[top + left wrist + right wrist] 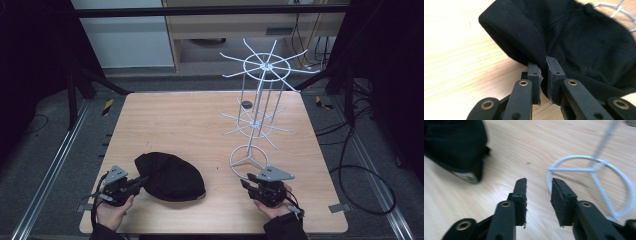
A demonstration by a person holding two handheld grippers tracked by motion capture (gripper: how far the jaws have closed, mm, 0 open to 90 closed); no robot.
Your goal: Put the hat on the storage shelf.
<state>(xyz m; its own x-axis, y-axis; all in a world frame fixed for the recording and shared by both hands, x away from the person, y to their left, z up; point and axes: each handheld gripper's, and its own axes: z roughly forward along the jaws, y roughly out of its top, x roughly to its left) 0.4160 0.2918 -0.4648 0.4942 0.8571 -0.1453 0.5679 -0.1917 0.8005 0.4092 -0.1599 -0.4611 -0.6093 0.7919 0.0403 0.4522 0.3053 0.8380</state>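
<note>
Black cloth cap (170,176) lies on the wooden table (190,130), left of the white wire rack (260,95). Left gripper (543,65) is clamped on a fold of the cap's edge. Right gripper (538,185) hovers by the rack's ring base, jaws apart, nothing between them. Step in hand looks like lifting the cap; next likely calls for carrying it rackward to a prong.

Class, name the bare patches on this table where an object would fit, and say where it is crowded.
Free: the far left of the table, beyond the black cap, and the gap between cap and white wire rack. Crowded: the right side around the rack, and the near edge by both grippers.
</note>
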